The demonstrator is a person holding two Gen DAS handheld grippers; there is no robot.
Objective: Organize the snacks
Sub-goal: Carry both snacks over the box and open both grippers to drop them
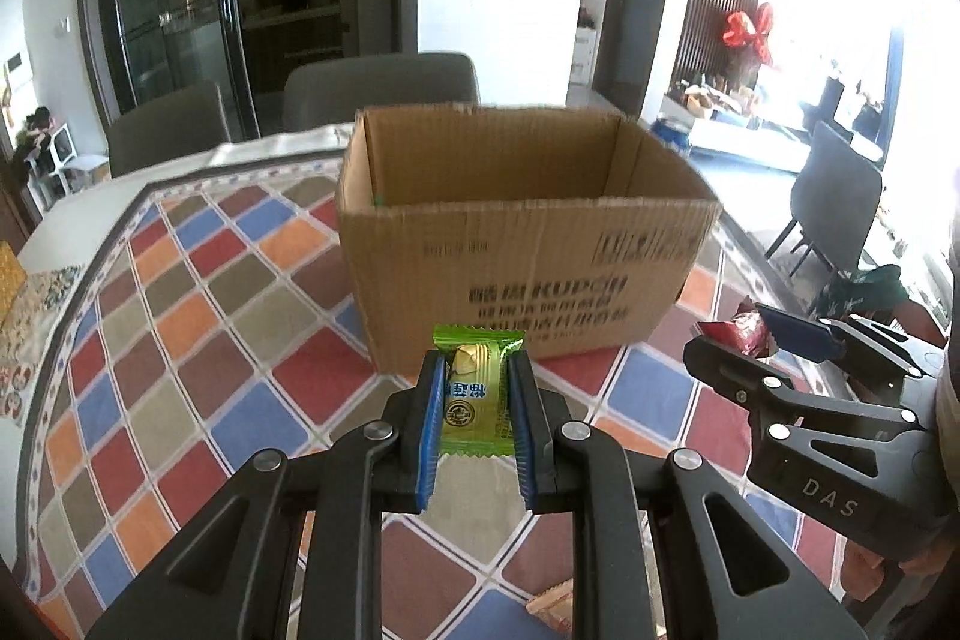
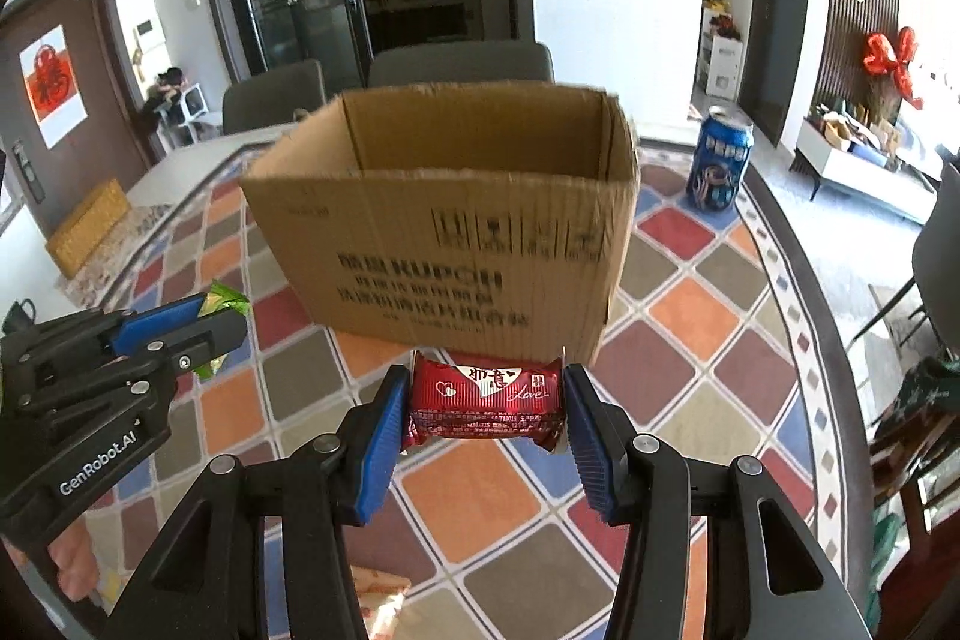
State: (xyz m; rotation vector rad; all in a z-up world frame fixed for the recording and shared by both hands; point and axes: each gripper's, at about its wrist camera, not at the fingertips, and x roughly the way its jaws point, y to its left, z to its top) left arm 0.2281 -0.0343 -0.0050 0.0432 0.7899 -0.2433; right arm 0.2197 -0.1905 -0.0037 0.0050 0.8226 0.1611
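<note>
My left gripper (image 1: 477, 424) is clamped on a small green foil-wrapped snack (image 1: 475, 391), held above the chequered multicoloured tablecloth (image 1: 180, 340). My right gripper (image 2: 486, 430) pinches a red foil-wrapped snack (image 2: 486, 400) by its ends. Both packets hang just in front of the open brown cardboard box (image 2: 444, 232). A blue drink can (image 2: 719, 160) stands right of the box. Blurred wrappers, perhaps more snacks, lie below.

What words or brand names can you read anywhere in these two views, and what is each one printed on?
"KUPOH", roughly, blurred: cardboard box; its other print is unreadable.
"Love": red snack in the right gripper.
"GenRobot.AI": left gripper.
"DAS": right gripper's body.
Green snack and blue can: unreadable.
</note>
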